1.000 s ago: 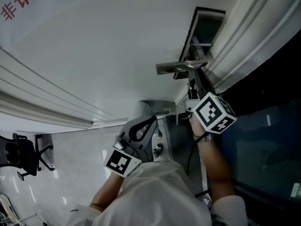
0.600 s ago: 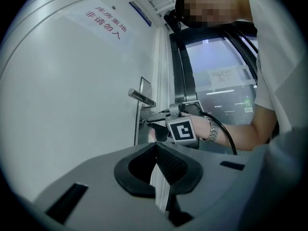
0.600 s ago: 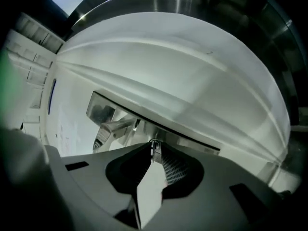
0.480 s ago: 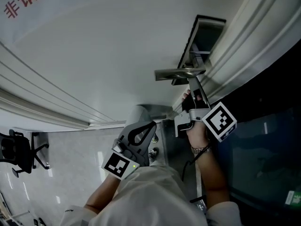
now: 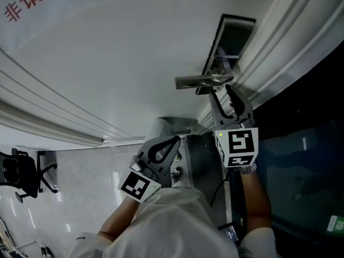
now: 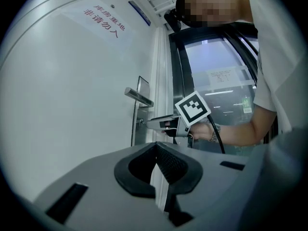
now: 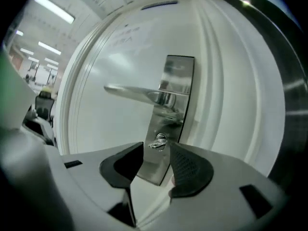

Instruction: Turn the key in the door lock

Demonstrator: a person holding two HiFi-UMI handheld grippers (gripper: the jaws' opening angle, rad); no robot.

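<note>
Two red text lines [image 6: 102,22] on door [image 6: 62,109]; lower reads 非请勿入.

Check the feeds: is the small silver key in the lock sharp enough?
Right gripper view: fisheye bows the white door and brushed-steel lock plate; small silver key slightly soft, glare on the lever handle. Head view: dim, key not discernible. Left gripper view: backlit by the window, plate tiny.

Smooth white paint, low sheen, on door [image 7: 120,66]. Brushed metal on lock plate [image 7: 174,73]; shinier metal on handle [image 7: 137,93] and key [image 7: 158,142]. Glossy, reflective floor [image 5: 91,181]. Matt grey plastic on left gripper [image 6: 155,148]; black, finely textured pads [image 6: 171,165].
</note>
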